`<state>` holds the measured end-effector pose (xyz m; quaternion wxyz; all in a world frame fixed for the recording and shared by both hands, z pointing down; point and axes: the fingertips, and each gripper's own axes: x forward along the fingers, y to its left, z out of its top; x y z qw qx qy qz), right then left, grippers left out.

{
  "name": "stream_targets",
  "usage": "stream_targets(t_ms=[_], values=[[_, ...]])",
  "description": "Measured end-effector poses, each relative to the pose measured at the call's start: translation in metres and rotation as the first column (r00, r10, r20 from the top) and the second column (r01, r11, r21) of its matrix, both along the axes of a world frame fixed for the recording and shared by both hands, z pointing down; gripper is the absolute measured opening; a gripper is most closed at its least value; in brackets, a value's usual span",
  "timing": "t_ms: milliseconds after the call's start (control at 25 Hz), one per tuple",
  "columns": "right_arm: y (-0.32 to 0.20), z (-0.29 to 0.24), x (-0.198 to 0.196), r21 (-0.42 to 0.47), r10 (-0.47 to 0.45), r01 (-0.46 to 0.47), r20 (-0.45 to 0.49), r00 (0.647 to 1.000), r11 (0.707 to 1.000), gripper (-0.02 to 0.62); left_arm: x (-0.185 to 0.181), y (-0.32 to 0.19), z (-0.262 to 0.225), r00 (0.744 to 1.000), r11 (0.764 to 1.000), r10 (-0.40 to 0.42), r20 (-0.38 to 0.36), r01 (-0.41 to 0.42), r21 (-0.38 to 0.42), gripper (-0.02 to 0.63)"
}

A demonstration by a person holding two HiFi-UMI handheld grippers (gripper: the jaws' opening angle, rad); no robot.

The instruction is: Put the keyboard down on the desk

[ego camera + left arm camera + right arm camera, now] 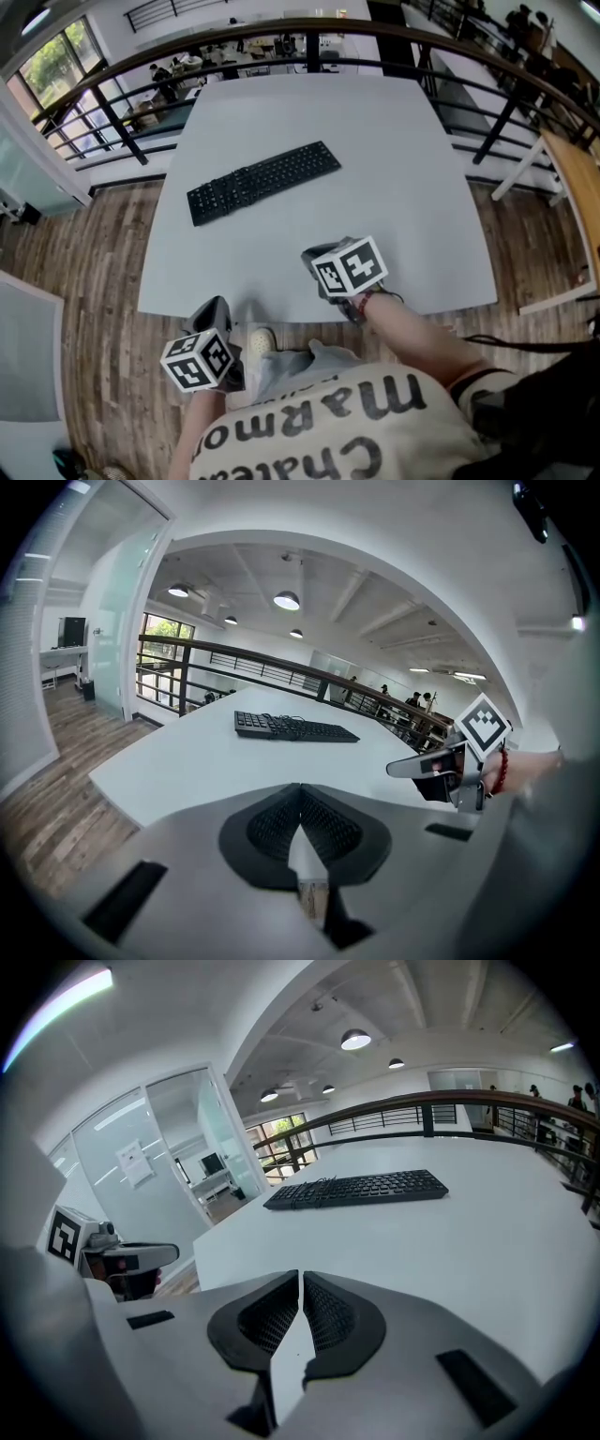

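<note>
Keyboard (264, 182) is lying flat on the worktop (394, 187), well apart from both grippers. Left gripper (300, 799) and right gripper (300, 1286) are hovering near the front edge, fingers pressed together, pinching nothing. Risk is looking slight: a careless forward sweep could be knocking the keyboard askew.

Upside-down print on shirt (328, 422), "Chatea", "Marmo", partly cut off

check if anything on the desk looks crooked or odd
Only the keyboard stands out: it lies flat on the desk but askew, its left end turned toward the near edge. Nothing looks spilled or damaged.
</note>
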<state>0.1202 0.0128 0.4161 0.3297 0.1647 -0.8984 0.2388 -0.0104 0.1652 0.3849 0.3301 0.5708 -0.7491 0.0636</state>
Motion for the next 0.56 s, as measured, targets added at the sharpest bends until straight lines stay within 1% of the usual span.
stream_targets(t_ms=[240, 560], values=[[-0.011, 0.001, 0.008, 0.001, -0.002, 0.002, -0.001, 1.000, 1.000, 0.041, 0.009, -0.003, 0.001, 1.000, 1.000, -0.016, 0.000, 0.016, -0.001, 0.003], [-0.017, -0.002, 0.022, 0.000, 0.008, -0.008, -0.003, 1.000, 1.000, 0.041, 0.022, -0.006, 0.001, 1.000, 1.000, -0.016, -0.015, 0.016, -0.002, 0.003]])
